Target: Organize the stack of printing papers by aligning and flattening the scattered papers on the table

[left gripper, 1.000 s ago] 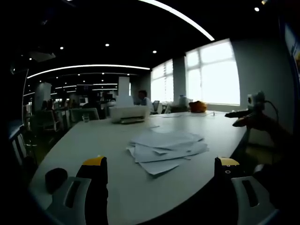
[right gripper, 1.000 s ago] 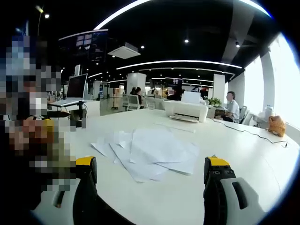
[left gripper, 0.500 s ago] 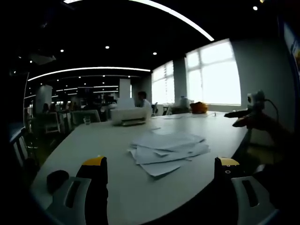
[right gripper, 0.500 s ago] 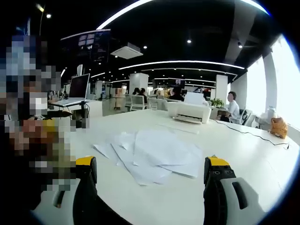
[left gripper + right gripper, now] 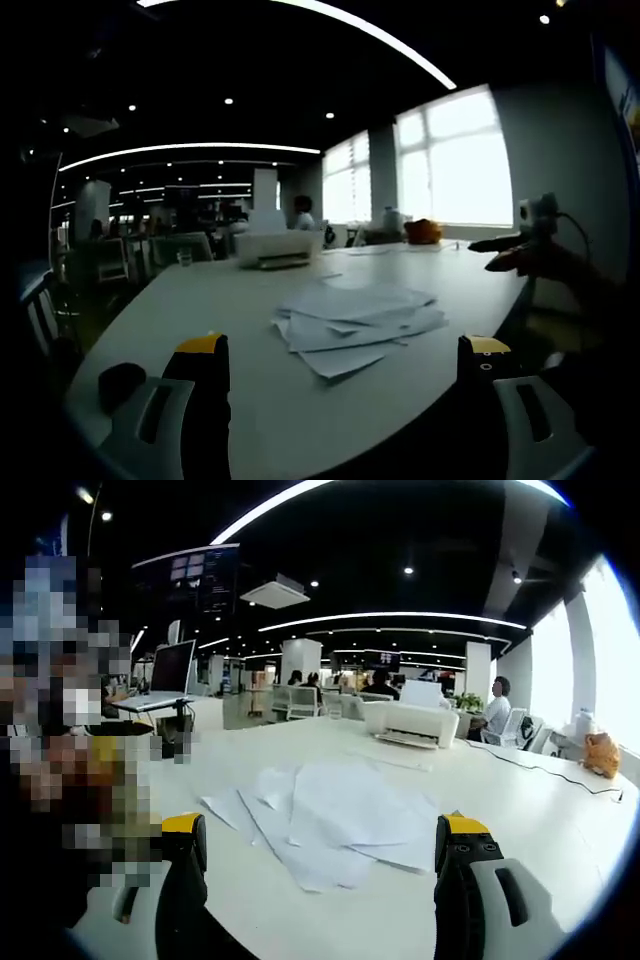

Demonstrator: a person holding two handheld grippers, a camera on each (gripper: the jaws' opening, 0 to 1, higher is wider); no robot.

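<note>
Both sets of jaws stand wide apart, gripping nothing. The scattered papers (image 5: pixel 355 322) (image 5: pixel 335 820) lie fanned on the bench (image 5: pixel 200 300) ahead of the left gripper (image 5: pixel 345 375) and right gripper (image 5: pixel 320 860), spreading crosswise between each pair; neither looks clearly nearer.

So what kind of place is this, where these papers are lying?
Most likely an open-plan office: a long white table with scattered papers, a white printer, and a monitor on a desk further back.
</note>
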